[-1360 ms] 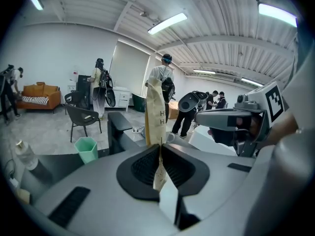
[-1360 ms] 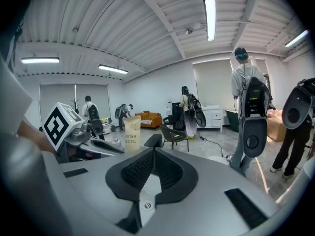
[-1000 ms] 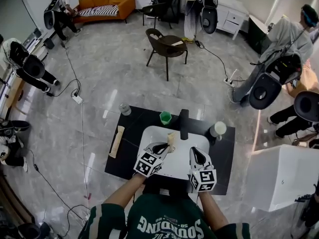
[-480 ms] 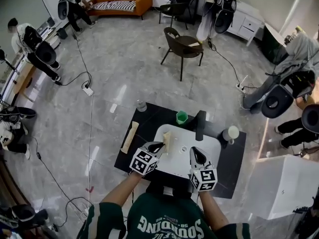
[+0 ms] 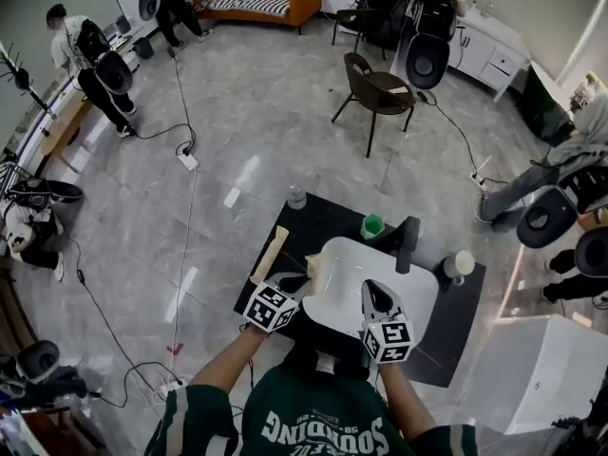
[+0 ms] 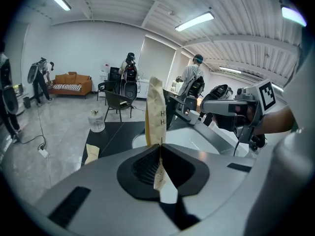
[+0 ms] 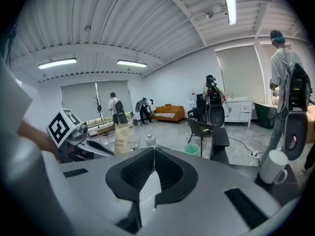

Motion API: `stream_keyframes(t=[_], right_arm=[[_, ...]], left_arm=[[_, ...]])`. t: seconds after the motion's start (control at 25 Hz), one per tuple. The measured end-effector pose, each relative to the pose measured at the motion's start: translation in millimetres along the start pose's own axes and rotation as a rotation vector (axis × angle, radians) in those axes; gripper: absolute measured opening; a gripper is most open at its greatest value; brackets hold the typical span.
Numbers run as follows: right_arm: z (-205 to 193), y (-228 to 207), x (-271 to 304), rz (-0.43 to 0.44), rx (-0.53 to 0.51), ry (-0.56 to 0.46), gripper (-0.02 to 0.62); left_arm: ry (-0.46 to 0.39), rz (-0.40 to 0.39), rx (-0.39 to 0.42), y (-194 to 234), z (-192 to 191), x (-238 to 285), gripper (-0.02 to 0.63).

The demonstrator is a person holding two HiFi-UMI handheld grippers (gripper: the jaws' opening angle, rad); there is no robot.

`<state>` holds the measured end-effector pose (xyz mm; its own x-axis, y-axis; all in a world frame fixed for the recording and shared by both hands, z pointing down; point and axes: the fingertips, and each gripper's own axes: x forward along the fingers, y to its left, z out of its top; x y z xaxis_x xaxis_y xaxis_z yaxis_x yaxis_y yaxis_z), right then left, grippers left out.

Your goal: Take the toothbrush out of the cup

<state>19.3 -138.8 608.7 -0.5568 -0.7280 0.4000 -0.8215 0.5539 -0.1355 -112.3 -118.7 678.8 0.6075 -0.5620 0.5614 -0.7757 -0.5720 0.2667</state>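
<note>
Two grippers sit at lower centre of the head view, over the near edge of the white basin [image 5: 394,288] on the black counter [image 5: 454,323]. The left gripper [image 5: 296,281] is clenched on the paper-wrapped toothbrush [image 5: 315,270]; its jaws have just been closing on the wrapper, which projects beyond the tips, apart from the green cup [image 5: 372,226] further up. The right gripper [image 5: 372,289] is clenched on nothing.

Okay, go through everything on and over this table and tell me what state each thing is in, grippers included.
left gripper: shut on the toothbrush packet
toothbrush packet: held upright
right gripper: shut, empty
second packet: lying flat on the black table
green cup: upright, nothing sticking out
white mug: upright
bottle: upright
</note>
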Motion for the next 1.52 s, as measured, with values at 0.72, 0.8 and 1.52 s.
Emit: stream_keyframes(t=[0.72, 0.8, 1.52], right_arm=[[-10, 14, 9, 0.025, -0.017, 0.021, 0.041], [-8, 11, 6, 0.011, -0.020, 0.021, 0.041], [4, -13, -18, -0.089, -0.011, -0.042, 0.041]], left_arm=[[0.286, 0.015, -0.001, 43, -74, -8, 0.023], [0.319, 0.016, 0.005, 47, -80, -1, 0.023], [0.406, 0.053, -0.073, 92, -91, 45, 0.023]])
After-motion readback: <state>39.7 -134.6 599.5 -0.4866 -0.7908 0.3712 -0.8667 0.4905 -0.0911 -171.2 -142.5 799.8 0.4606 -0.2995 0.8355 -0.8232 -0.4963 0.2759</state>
